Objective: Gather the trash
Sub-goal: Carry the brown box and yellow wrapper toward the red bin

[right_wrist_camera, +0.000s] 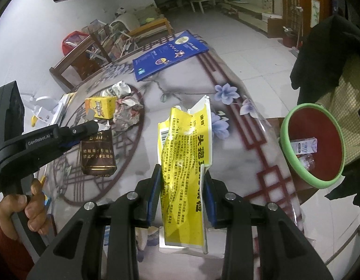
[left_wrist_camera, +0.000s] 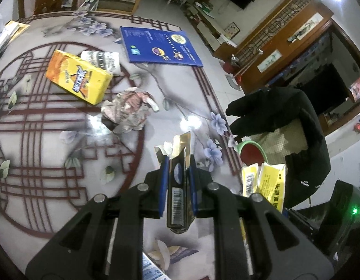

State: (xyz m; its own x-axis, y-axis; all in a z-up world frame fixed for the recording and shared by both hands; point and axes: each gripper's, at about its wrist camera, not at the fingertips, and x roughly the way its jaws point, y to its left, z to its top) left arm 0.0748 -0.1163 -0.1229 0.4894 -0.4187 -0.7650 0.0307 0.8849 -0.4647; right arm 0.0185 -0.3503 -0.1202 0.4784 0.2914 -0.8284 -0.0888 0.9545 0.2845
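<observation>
patterned surface [right_wrist_camera: 261, 140]: left tool [left_wrist_camera: 177, 186] is gripping a brown packet [left_wrist_camera: 178, 200], right tool [right_wrist_camera: 182, 196] a yellow wrapper [right_wrist_camera: 187, 163]; either risks missing the bin [right_wrist_camera: 285, 130].

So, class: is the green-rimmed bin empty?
No: the right wrist view shows a small carton and crumpled wrapper inside the bin.

On the table [right_wrist_camera: 184, 98], the booklet [right_wrist_camera: 168, 54] is lying at twelve o'clock, the carton [right_wrist_camera: 101, 107] and crumpled paper [right_wrist_camera: 127, 113] are sitting together at ten, and the bin [right_wrist_camera: 312, 144], holding litter, is standing off-edge at three.
</observation>
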